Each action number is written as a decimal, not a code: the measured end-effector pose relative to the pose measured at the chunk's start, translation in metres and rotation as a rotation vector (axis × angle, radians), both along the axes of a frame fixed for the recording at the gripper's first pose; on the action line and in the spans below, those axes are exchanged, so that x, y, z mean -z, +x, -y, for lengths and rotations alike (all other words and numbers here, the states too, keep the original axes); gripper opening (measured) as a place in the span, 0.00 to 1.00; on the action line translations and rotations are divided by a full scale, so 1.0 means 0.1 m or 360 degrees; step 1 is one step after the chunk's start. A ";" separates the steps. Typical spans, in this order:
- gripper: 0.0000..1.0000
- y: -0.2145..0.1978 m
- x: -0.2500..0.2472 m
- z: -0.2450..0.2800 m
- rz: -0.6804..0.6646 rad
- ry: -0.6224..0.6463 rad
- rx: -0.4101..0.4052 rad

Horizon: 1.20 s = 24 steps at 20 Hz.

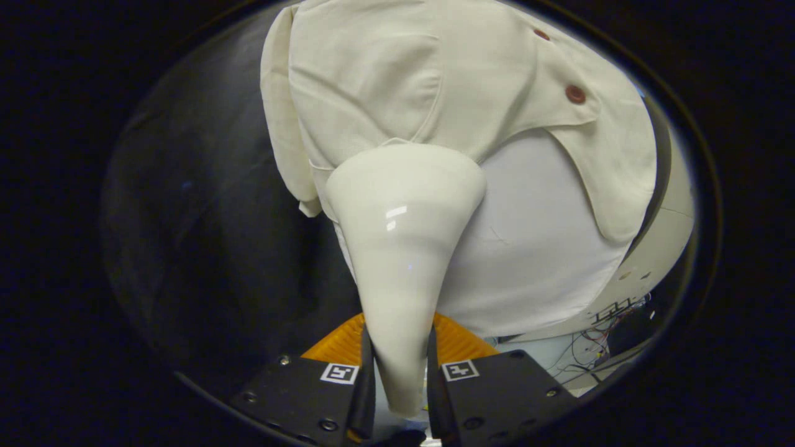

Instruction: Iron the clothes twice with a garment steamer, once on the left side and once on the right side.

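Note:
A cream garment steamer (404,248) stands between my two fingers, its handle pinched by both and its wide head pointing forward. My gripper (400,372) is shut on that handle. The head rests against the lower left part of a cream short-sleeved shirt (397,74) that hangs in front of me. The shirt has a chest pocket and dark red buttons (575,94) along its open front. Under the open front a white undershirt (534,248) shows. The steamer hides the shirt's hem just behind its head.
Black cloth (205,205) hangs to the left of the shirt. A white rounded body (664,236) with loose wires (612,329) near its base stands to the right behind the garment.

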<state>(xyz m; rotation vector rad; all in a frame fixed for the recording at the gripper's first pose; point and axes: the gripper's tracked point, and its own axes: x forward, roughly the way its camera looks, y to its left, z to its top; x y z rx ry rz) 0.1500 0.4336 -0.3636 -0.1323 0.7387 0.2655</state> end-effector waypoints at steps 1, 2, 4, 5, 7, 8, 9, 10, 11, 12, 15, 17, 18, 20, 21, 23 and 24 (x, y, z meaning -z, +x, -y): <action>0.35 -0.05 -0.05 0.03 0.0014 0.0003 -0.0011; 0.35 -0.10 -0.14 0.05 0.0036 0.0013 -0.0020; 0.35 -0.19 -0.36 0.10 0.0075 0.0040 -0.0028; 0.35 -0.22 -0.51 0.11 0.0102 0.0059 -0.0032; 0.34 -0.32 -0.82 0.17 0.0175 0.0091 -0.0048; 0.34 -0.39 -0.98 0.19 0.0206 0.0110 -0.0055; 0.34 -0.44 -1.11 0.20 0.0234 0.0128 -0.0060; 0.34 -0.49 -1.24 0.23 0.0267 0.0144 -0.0062; 0.34 -0.53 -1.37 0.26 0.0305 0.0165 -0.0067; 0.34 -0.59 -1.52 0.30 0.0345 0.0180 -0.0074; 0.34 -0.77 -2.09 0.44 0.0475 0.0183 -0.0083; 0.34 -0.88 -2.44 0.51 0.0554 0.0185 -0.0078; 0.34 -0.91 -2.60 0.54 0.0576 0.0192 -0.0082; 0.34 -0.98 -2.86 0.58 0.0636 0.0213 -0.0069; 0.34 -1.00 -2.98 0.64 0.0676 0.0226 -0.0056; 0.34 -0.93 -3.22 0.77 0.0743 0.0264 -0.0016; 0.34 -0.89 -3.33 0.84 0.0764 0.0286 -0.0001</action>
